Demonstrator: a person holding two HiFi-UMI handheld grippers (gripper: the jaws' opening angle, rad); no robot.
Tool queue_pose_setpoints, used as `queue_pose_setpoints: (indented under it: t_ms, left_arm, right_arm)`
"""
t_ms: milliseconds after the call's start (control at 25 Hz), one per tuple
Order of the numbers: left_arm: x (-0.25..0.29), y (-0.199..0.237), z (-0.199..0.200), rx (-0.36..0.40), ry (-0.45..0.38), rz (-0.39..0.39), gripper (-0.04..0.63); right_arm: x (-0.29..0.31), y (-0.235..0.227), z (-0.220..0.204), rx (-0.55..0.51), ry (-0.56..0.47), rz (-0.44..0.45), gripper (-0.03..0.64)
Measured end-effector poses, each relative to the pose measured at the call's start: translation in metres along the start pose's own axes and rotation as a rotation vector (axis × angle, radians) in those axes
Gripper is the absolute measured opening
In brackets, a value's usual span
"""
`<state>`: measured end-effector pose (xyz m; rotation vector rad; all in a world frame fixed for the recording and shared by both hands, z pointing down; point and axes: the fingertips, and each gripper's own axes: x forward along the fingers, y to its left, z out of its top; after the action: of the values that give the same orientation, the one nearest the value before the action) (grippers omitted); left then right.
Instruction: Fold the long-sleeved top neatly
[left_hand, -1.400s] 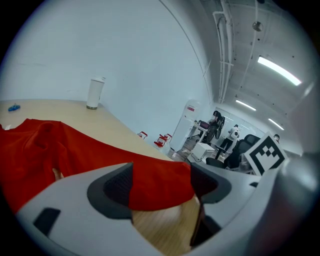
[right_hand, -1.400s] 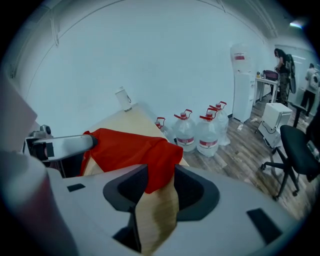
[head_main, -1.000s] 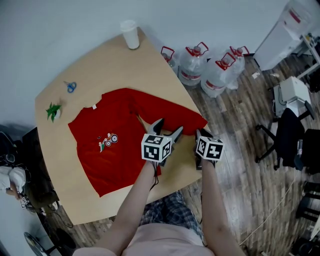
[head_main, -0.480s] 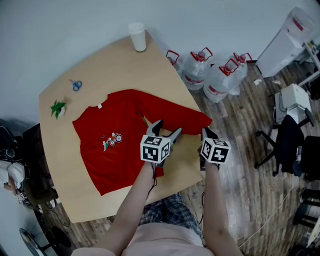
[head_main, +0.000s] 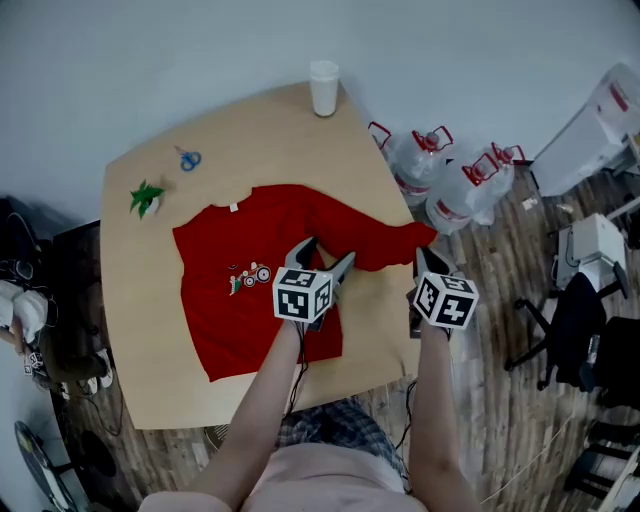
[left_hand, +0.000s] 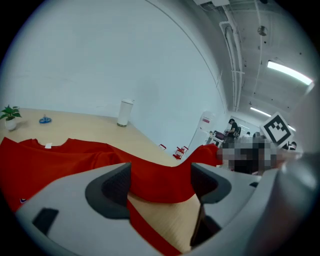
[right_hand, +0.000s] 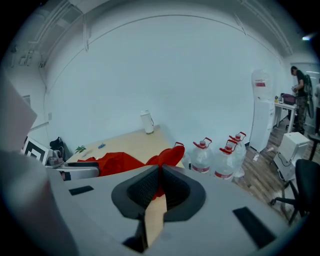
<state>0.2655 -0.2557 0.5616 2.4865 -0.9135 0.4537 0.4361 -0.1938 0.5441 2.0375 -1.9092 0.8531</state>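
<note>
On the tabletop (head_main: 140, 300) the red long-sleeved top (head_main: 225, 300) lies spread, its sleeve cuff (head_main: 420, 238) clenched in the jaws of the right gripper (head_main: 421, 263), those of the left gripper (head_main: 326, 254) released over the cloth: the sleeve fold looks begun, calling next for carrying the cuff across the body.

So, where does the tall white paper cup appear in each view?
Head view: the tall white paper cup top centre, at the light wooden table's far edge.
Left gripper view: cup left of centre, beyond the red long-sleeved top.
Right gripper view: cup just above centre.
Shared landmark: that red top.
</note>
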Motion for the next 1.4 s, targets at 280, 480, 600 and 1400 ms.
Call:
queue_pose_setpoints:
  t_ms: [280,480,600,1400]
  left_arm:
    - [-0.038,0.054,0.017,-0.041,-0.061,0.099,0.36]
    - [-0.067,0.092,0.022,-0.071,-0.091,0.167,0.36]
    - [-0.085,0.114,0.024,-0.089,-0.107,0.205,0.36]
    - [-0.191,0.229,0.004,-0.185,-0.162,0.397,0.36]
  right_arm:
    - [0.02,0.056,0.038,-0.073,-0.043,0.087,0.023]
    - [0.033,0.101,0.067,-0.128,-0.085,0.159,0.023]
    - [0.042,0.133,0.083,-0.166,-0.108,0.207,0.023]
    - [0.098,0.387,0.07,-0.475,-0.059,0.633,0.023]
